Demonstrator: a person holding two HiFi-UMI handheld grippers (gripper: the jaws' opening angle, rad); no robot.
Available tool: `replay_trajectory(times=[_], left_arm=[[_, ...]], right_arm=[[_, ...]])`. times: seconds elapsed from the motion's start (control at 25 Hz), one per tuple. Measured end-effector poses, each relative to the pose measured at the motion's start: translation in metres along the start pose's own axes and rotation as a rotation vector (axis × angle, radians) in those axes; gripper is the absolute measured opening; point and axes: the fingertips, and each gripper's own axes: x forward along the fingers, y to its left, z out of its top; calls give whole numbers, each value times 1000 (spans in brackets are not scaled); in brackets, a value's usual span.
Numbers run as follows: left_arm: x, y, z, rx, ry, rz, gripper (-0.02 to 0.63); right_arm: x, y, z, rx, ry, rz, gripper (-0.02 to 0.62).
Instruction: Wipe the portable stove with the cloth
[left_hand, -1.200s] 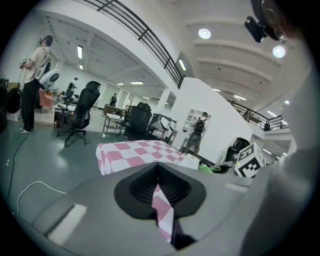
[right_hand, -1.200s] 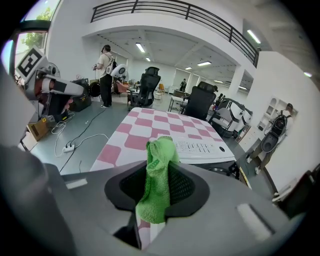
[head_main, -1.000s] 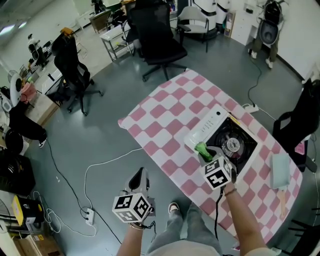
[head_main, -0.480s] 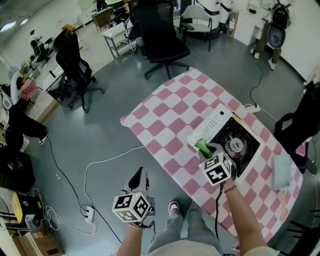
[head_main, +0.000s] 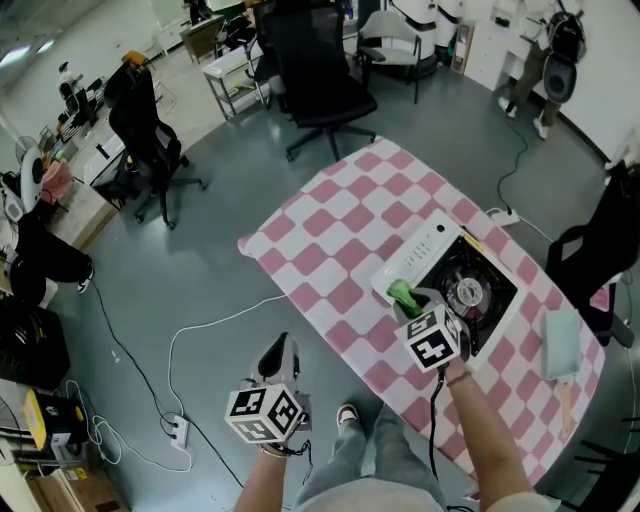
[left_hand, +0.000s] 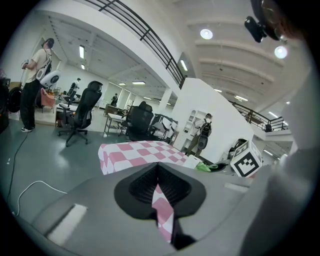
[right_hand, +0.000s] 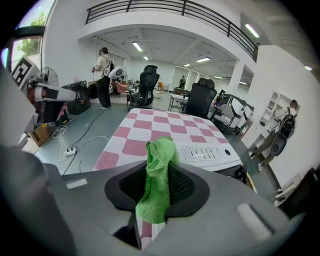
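The portable stove (head_main: 452, 272), white with a black burner well, sits on the pink-and-white checked table (head_main: 340, 225). My right gripper (head_main: 409, 301) is shut on a green cloth (head_main: 402, 295) at the stove's near left corner. In the right gripper view the cloth (right_hand: 157, 181) hangs bunched between the jaws, and the stove's white control panel (right_hand: 206, 152) lies just beyond it. My left gripper (head_main: 279, 354) is off the table, low over the floor, shut and holding nothing. From it, the stove (left_hand: 192, 161) and cloth (left_hand: 204, 167) show far off.
A pale green flat block (head_main: 560, 340) and a wooden stick (head_main: 566, 394) lie on the table's right end. Black office chairs (head_main: 318, 72) (head_main: 148, 140) stand beyond the table. A white cable (head_main: 205, 328) and power strip (head_main: 178, 432) lie on the floor at left.
Almost nothing: the right gripper stays at the stove's near left corner with the green cloth, shifted only slightly. The left gripper has not moved.
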Motion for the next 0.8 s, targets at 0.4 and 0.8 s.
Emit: replay_trajectory(times=[0.4,0.8], left_arm=[[12,-16,14,37,-4,-35,0],[29,-64,28,69,-19,-144,0]], right_arm=[[-22,-12,7,99,-74,-34,100],[-125,-52,6,379,-325,-135,100]])
